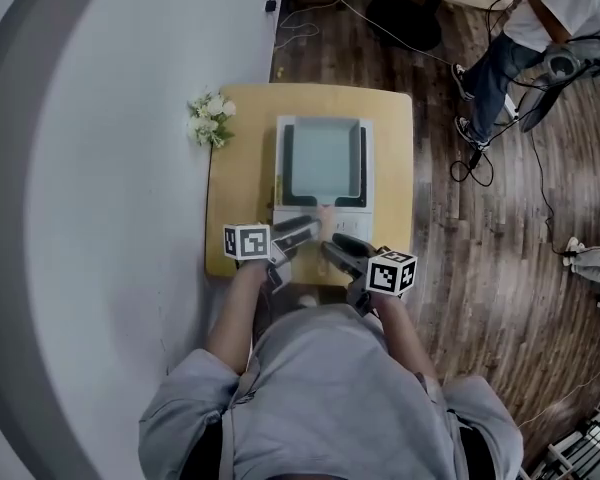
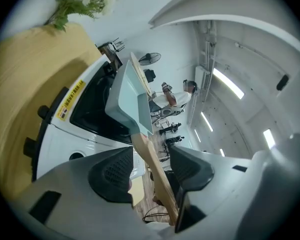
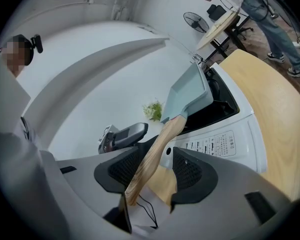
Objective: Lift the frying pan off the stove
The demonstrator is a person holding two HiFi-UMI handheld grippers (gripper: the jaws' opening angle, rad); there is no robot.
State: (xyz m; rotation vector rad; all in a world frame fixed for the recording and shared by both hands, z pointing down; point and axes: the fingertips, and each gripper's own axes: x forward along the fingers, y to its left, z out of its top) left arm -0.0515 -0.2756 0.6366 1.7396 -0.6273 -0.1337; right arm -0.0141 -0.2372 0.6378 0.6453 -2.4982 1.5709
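At the near edge of the table (image 1: 242, 168), the frying pan (image 1: 323, 158) sits squarely on the stove (image 1: 365, 208), a pale square pan with a wooden handle (image 1: 323, 212). The handle's long axis runs straight back from the pan toward the person, out over the stove's control strip. Both tools have converged on that handle from opposite sides. The left tool (image 1: 302, 230) comes in from the left and the right tool (image 1: 338, 246) from the right, their tips close together.

In the left gripper view the left tool (image 2: 150, 164) stands with its jaws wide apart. The handle (image 2: 151, 156) runs between the pads without being pressed, and the frying pan (image 2: 127, 101) lies directly ahead on the stove (image 2: 90, 104). In the right gripper view the right tool (image 3: 157, 166) is likewise spread. The handle (image 3: 150, 159) passes between its pads, lying closer to one pad with a clear gap to the other.

In the head view the left tool appears slightly nearer the pan body and the right nearer the handle's free end. Judged from this, the lift depends on closing across the handle's width. The pan remains seated and the lift has not begun.
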